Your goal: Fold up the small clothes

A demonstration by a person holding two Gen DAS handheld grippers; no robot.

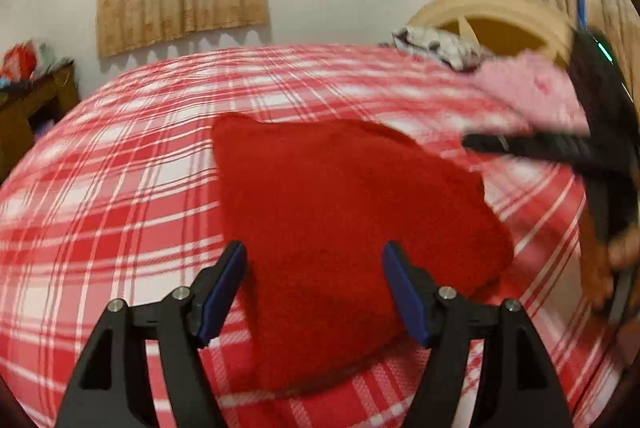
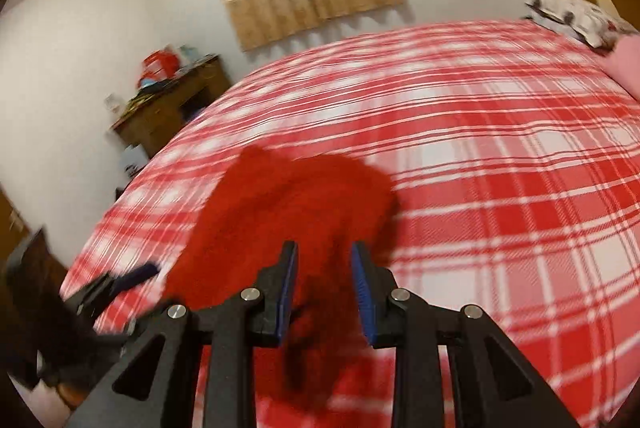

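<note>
The red garment (image 1: 340, 228) lies flat on the bed (image 1: 120, 188), out in the open middle of the plaid cover and well away from the pillows at the head edge, which leaves room on every side for folding. In the left wrist view it shows as a fuzzy, fleece-like piece with rounded, uneven edges, thick enough to cast a shadow at its near hem. The left gripper (image 1: 314, 288) stands wide, its blue pads over the cloth and pressing on nothing, so I judge it free to pick a new edge. Toward the far right corner a pink fluffy cloth (image 1: 532, 92) rests beside a printed pillow (image 1: 436, 44), likely a separate piece set aside. The right gripper (image 1: 500, 142) crosses there as a dark blur.

In the right wrist view the same red garment (image 2: 288, 204) looks rumpled at its far end, soft and matte against the smooth woven checks of the bed (image 2: 500, 168). The right gripper (image 2: 324, 288) stands narrow but parted above the near hem, with dark cloth showing under the gap and no pad visibly gripping it. The left gripper (image 2: 132, 276) hovers by the garment's left edge.
</note>
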